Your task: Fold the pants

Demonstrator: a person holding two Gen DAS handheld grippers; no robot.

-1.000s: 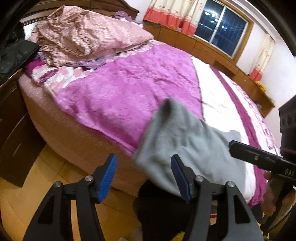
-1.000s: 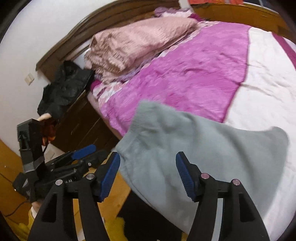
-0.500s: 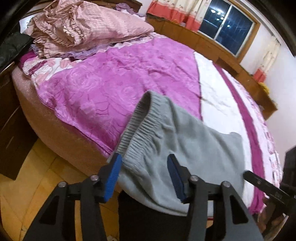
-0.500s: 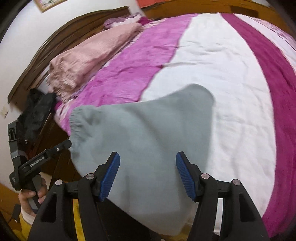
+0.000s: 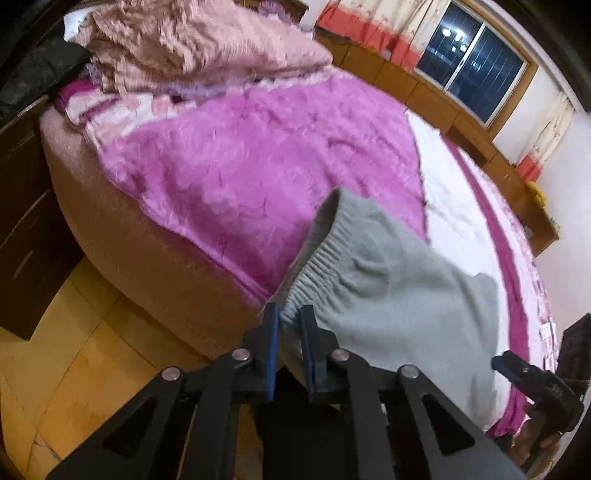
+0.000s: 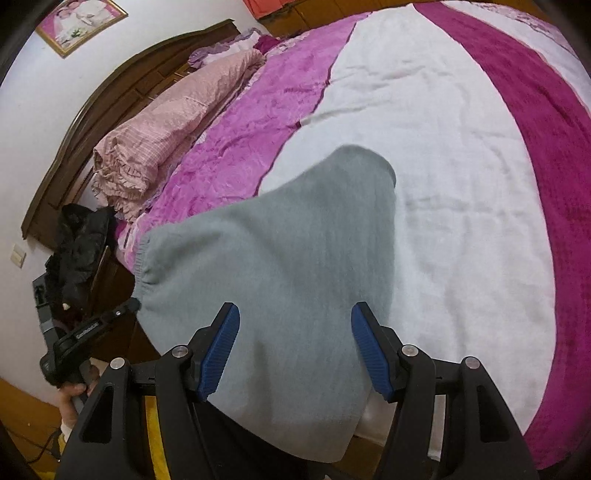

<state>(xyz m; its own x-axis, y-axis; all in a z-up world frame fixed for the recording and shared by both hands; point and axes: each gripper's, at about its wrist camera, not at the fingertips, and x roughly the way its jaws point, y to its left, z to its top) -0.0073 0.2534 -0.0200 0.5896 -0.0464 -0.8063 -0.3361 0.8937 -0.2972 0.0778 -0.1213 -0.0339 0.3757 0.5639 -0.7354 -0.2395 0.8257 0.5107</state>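
Left pinch on the waistband, right jaws wide

The left gripper (image 5: 287, 319) has just closed on the elastic waistband (image 5: 314, 254) of the grey pants (image 6: 295, 258); the right gripper (image 6: 295, 343) hovers spread over the pants, which drape off the bed (image 6: 461, 184) edge. Soft, light, floppy: take thick hems.

Only one piece of lettering showed. In the right wrist view, the black body of the left tongs (image 6: 88, 328), held at the lower left, carried a short line of white print along its side. It seemed to begin with "Ge", but the letters were too small and slanted to read with any certainty. In the left wrist view, the dark body of the right tongs (image 5: 535, 384) at the lower right edge bore faint marks that could not be made out. The framed picture (image 6: 79, 22) on the wall had no readable words.
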